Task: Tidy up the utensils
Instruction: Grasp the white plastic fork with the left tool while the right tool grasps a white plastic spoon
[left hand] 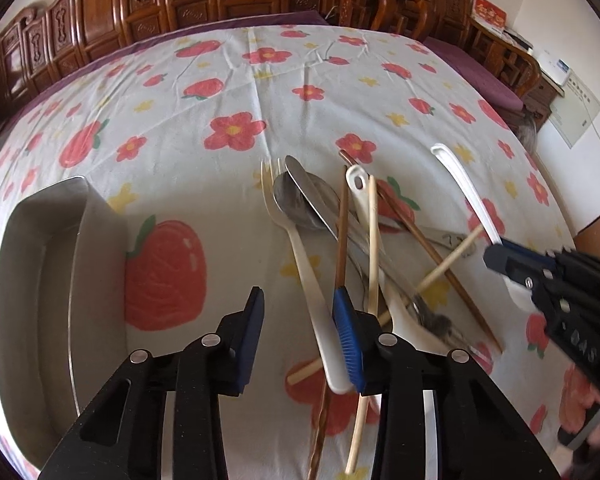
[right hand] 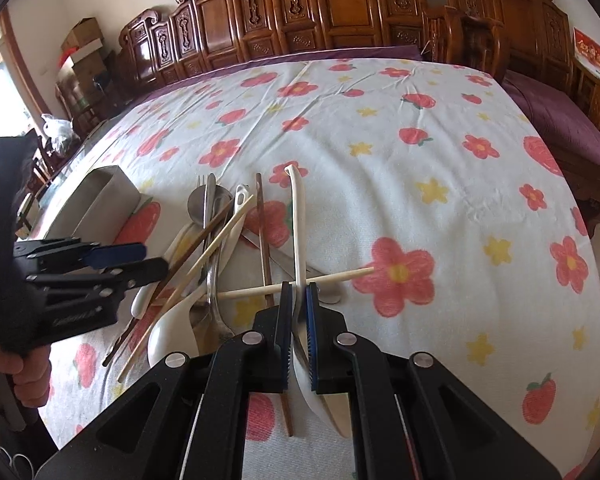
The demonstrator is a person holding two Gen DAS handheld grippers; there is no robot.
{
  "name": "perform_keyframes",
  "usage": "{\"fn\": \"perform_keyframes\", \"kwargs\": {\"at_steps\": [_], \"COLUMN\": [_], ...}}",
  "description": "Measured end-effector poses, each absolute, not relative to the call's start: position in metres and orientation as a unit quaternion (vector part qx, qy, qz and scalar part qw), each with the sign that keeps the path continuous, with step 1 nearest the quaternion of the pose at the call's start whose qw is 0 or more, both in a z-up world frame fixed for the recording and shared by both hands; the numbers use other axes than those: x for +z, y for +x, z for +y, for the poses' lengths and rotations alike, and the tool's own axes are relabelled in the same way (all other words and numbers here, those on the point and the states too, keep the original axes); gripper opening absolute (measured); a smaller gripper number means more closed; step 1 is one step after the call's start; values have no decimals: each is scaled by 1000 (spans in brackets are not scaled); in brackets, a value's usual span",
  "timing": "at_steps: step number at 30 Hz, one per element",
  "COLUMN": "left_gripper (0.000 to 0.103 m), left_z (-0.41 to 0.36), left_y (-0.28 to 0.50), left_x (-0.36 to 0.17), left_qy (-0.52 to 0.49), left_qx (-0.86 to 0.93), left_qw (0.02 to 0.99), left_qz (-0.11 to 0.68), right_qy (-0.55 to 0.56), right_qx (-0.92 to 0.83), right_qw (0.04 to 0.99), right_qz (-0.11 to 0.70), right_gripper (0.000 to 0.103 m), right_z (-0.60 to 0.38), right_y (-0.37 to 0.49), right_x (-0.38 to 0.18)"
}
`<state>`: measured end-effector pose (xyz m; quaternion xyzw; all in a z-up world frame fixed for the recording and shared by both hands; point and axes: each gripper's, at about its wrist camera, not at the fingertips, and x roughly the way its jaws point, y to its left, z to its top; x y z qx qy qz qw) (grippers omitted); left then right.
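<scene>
Flower-print cloth over table (right hand: 440,152), carved wood screens behind. Right gripper (right hand: 298,320) clenched on long white plastic spoon (right hand: 298,216), right of pile. Left gripper (left hand: 298,332) part-open astride white plastic fork (left hand: 300,248). Lift straight, clear of pale chopstick (right hand: 300,286). Carry past pile to grey metal tray (left hand: 40,260), far left.

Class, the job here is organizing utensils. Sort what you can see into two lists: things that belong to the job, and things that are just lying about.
Belongs to the job:
- white spoon, clamped in the right hand-held gripper
- white fork
- metal spoon
- chopsticks
- metal tray
- left hand-held gripper

Just lying about:
- floral cloth
- carved wooden furniture
- cardboard boxes
</scene>
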<state>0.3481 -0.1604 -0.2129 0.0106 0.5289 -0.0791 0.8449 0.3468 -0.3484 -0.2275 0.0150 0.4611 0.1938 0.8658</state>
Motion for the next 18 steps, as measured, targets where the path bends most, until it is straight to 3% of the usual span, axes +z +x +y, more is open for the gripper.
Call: {"fn": "perform_keyframes", "kwargs": {"at_steps": [7, 11, 18], "left_gripper": [32, 16, 15], "left_z": [-158, -152, -150], "left_y": [359, 361, 364], "left_x": [-214, -217, -223], "left_qy": [-4, -15, -7], "left_qx": [-62, -55, -48], "left_qw": [843, 838, 835], "left_qz": [535, 542, 548], "right_qy": [15, 14, 12], "right_qx": [199, 202, 204], "right_qw": [868, 869, 869], "right_qz": [455, 452, 451], "right_gripper": [8, 8, 8], "right_z": [-344, -341, -337], "right_y": [346, 344, 344], "right_x": [-221, -217, -215]}}
